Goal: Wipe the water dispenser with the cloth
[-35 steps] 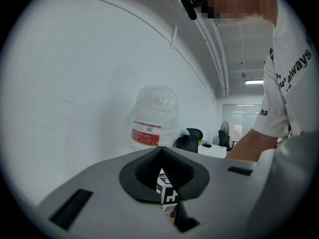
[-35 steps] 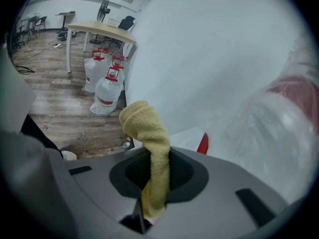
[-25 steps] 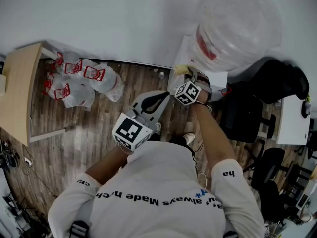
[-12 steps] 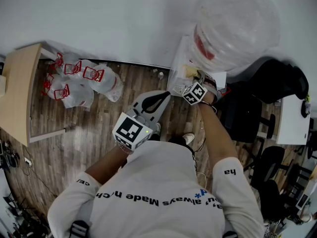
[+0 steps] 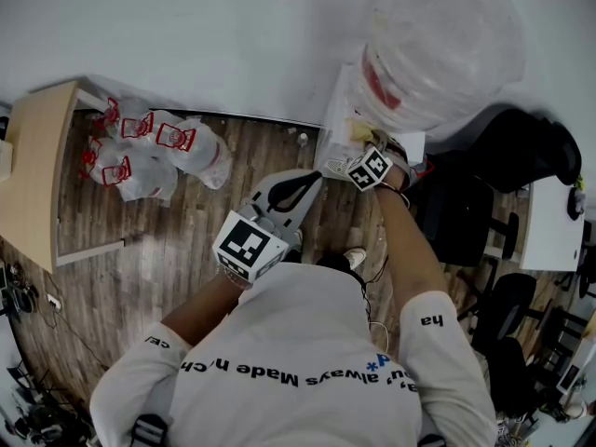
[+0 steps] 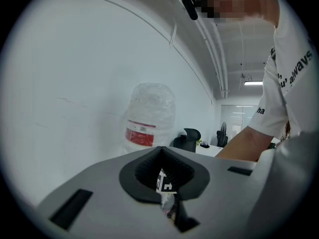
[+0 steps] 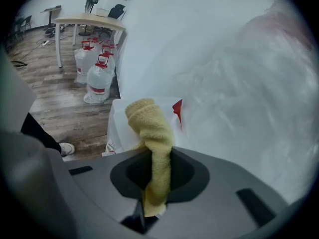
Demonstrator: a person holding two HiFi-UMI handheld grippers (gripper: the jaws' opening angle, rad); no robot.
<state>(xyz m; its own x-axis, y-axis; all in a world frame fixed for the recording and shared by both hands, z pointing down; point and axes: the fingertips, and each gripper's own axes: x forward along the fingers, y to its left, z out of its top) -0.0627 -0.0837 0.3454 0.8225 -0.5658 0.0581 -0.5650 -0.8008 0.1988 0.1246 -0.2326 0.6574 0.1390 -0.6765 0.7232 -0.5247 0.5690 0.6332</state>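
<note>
Your right gripper (image 7: 149, 210) clamps one cloth (image 7: 152, 133) by the water dispenser (image 7: 115, 128).
Only its own view shows that grasp; your left gripper (image 6: 169, 210) is clenched empty; head view shows one bottle (image 5: 438, 45) on top.

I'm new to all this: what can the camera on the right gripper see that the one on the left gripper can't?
Only the right gripper view: a yellow cloth clamped in the right gripper, small water jugs on the wooden floor, and a wooden table. Only the left gripper view: the left gripper, jaws together on nothing, the person's arm and a black chair. Both: the big plastic-wrapped water bottle with a red label, and the white wall.
</note>
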